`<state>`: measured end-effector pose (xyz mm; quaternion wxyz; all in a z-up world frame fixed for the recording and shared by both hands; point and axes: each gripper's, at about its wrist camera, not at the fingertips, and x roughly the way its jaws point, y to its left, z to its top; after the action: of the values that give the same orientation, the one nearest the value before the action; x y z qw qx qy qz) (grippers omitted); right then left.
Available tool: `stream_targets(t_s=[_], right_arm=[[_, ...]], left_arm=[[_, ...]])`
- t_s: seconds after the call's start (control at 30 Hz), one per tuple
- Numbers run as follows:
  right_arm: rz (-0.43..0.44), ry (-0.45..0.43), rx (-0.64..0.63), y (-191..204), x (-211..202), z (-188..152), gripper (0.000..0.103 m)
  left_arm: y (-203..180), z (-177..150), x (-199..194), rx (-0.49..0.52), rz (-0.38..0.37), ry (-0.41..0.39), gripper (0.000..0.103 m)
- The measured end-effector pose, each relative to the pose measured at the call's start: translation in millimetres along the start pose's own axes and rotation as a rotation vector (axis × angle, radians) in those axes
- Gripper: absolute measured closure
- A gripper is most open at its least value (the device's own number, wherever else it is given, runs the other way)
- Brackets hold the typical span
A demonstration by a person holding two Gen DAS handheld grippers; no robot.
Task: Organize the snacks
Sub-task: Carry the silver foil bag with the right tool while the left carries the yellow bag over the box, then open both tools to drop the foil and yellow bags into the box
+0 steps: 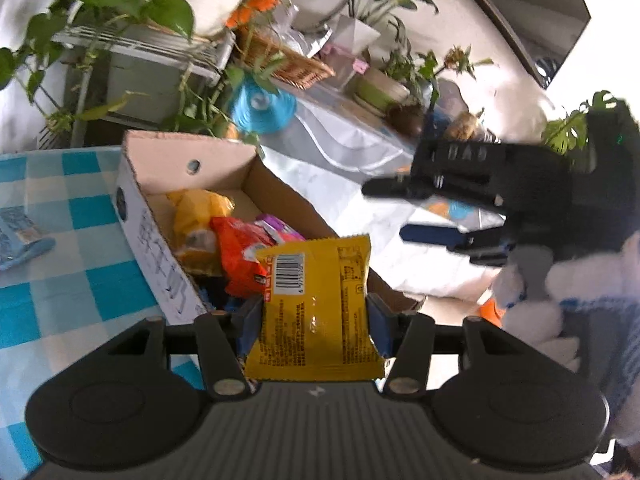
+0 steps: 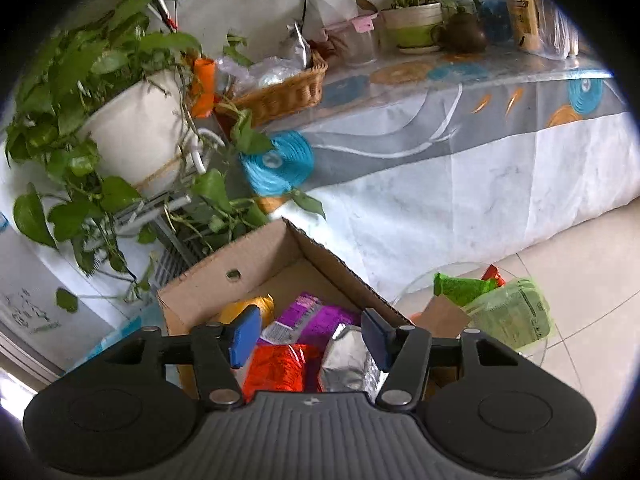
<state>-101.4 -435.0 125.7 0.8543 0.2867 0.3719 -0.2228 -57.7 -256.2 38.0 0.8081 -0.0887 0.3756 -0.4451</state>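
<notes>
Left wrist view, left to right: blue-and-white checked bench [image 1: 60, 248] with a pale blue wrapper [image 1: 20, 236] lying flat near the far left edge; next, an open cardboard box [image 1: 160, 256] standing on that bench, flaps up, white outer wall printed with dark lettering. Inside the box: a yellow packet [image 1: 196, 220] toward the back, an orange-red packet [image 1: 236, 260] in front of it, a purple packet [image 1: 276, 228] just beside the orange-red one. Left gripper [image 1: 316, 320] closed on a yellow snack packet [image 1: 320, 300], blue pads pressing both side edges, barcode face up, the packet held over the near corner of the box. Further right, right gripper [image 1: 400, 212] hanging beyond the box's right wall, empty, blue pads apart, gripped by a hand in a fluffy white sleeve [image 1: 532, 292]. Right wrist view, left to right: potted trailing plant [image 2: 132, 136] on a wire rack, then a wicker basket [image 2: 284, 92] holding crumpled clear and silver wrappers on a cloth-covered table behind. Below, the same cardboard box with the yellow packet at the back left, purple packet in the middle, orange-red packet nearest, a silver foil packet [image 2: 348, 360] just beside it on the right. Gripper pads spread above those packets, nothing between them, touching none. Far right, on the tiled floor, a clear container [image 2: 416, 284] holding green packets [image 2: 508, 312] and a brown card piece.
</notes>
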Motion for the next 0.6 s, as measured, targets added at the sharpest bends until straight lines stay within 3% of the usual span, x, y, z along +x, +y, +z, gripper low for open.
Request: stream_targets(t_s=[0.1,0.2,0.6], right_arm=[[-0.001,-0.007,0.005,0,-2,0,0.038],[0.003,0.006,0.004,0,0,0,0.037],[0.018,0.005,-0.02,7,0,-1,0.035]], left_arm=[[-6,-3,12,0.011,-0.004,0.059,0.037],[-7,-8,9,0.019,-0.007,0.046,0.027],[7,-4,-20,0.006,0.013,0.019,0.022]])
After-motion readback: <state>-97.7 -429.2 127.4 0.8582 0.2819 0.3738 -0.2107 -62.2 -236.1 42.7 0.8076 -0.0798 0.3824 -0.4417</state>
